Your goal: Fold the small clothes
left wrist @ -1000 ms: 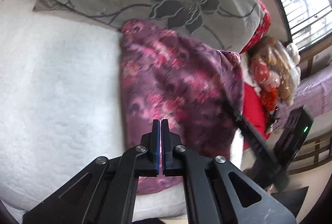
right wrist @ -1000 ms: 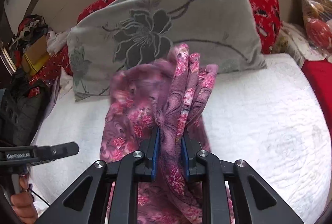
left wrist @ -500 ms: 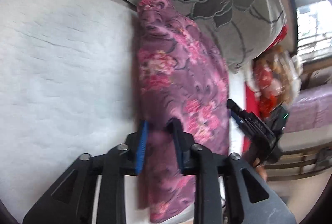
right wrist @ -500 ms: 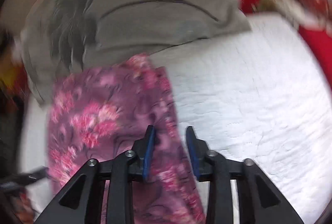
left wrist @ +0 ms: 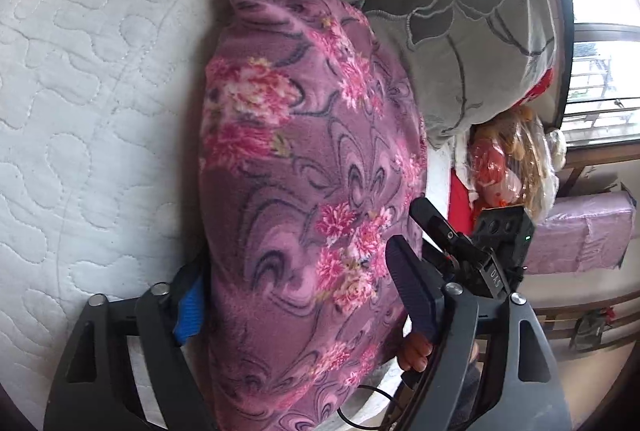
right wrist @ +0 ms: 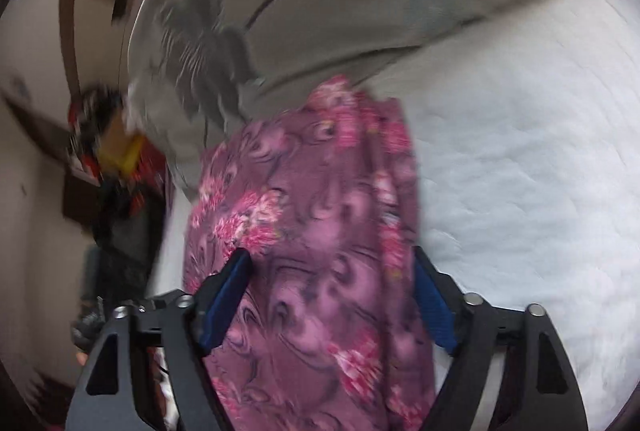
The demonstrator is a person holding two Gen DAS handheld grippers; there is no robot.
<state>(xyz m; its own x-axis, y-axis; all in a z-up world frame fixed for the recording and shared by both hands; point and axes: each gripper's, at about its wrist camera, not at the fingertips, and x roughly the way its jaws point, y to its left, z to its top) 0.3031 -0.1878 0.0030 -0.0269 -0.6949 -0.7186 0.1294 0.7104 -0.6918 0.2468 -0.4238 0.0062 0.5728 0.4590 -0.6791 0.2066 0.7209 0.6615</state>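
Purple floral garment (left wrist: 304, 191) lies folded lengthwise mid-frame on white quilt (left wrist: 88, 111); L gripper (left wrist: 296, 295) & R gripper (right wrist: 332, 295) jaws opening, astride cloth w/o pressing; cross-fold prob. left.

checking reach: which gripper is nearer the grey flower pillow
Hard to call. Left gripper and right gripper both straddle the purple garment's near end, jaws opening, pillow beyond.

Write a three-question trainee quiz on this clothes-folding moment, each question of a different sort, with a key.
1. True or false: the purple floral garment lies on the white quilted bed cover.
2. Multiple choice: the garment's far end reaches A) a wooden chair, B) the grey flowered pillow, C) a laundry basket.
3. Fill in: the jaws of the left gripper and right gripper are ____, the garment lying between them.

Key: 1 true; 2 B; 3 opening.
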